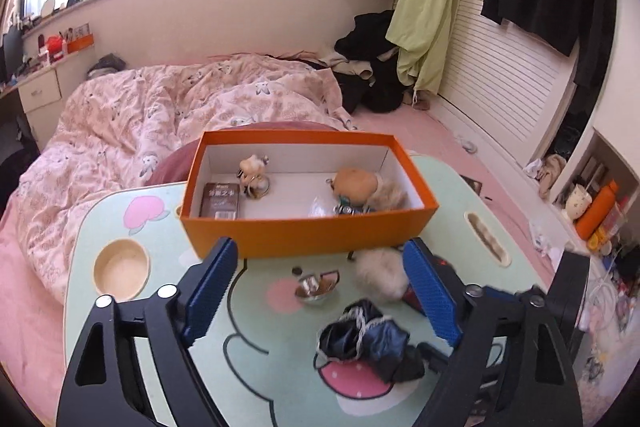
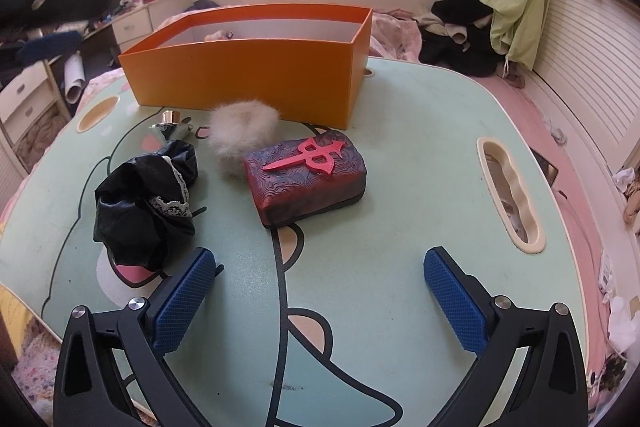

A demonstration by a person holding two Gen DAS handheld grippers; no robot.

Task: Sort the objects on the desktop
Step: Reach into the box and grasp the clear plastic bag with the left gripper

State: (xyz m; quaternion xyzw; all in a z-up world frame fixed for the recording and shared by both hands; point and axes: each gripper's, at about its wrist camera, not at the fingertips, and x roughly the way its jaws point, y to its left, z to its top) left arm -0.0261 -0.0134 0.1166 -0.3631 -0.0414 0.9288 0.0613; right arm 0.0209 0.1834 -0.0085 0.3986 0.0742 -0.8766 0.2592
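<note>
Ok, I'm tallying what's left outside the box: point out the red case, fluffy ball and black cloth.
red case (image 2: 306, 179), right wrist view, its top face.
fluffy ball (image 2: 240, 131), right wrist view, its middle.
black cloth (image 2: 140, 203), right wrist view, its crumpled centre.

The left gripper (image 1: 320, 267) tilts downward, its blue-padded jaws parted and holding nothing. The right gripper (image 2: 320, 275) angles down likewise, jaws wide and empty.

Green cartoon lap table (image 2: 400, 187) sits on the bed. On it: orange box (image 2: 248, 83) far past the jaws, w/ fluffy pom-pom (image 2: 240, 131), red patterned case (image 2: 308, 179), black cloth (image 2: 144, 203) & small shiny bottle (image 2: 172, 127) between box & jaws.
</note>
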